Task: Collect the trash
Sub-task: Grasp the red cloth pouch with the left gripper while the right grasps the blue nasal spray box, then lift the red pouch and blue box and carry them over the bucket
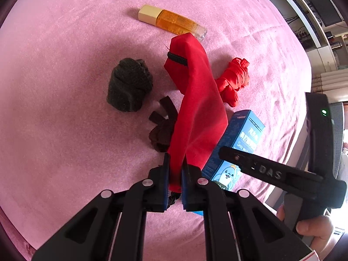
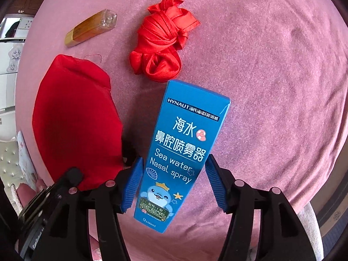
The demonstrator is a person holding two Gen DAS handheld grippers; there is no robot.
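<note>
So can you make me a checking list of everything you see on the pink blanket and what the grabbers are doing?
Surface: pink blanket, wrinkled towards one side.
Job's things: red bag hanging from the left hand-held gripper; blue nasal spray box lying on the blanket.
Clutter: orange bottle lying flat; knotted red cloth; dark knitted bundle; dark brown fabric scrap.
Grippers: left hand-held gripper shut on the red bag; right hand-held gripper open, its blue pads on either side of the box, not pressing it.
Cables: some by the shelves in the background.
Surroundings: shelves with a dark screen; white furniture.
</note>
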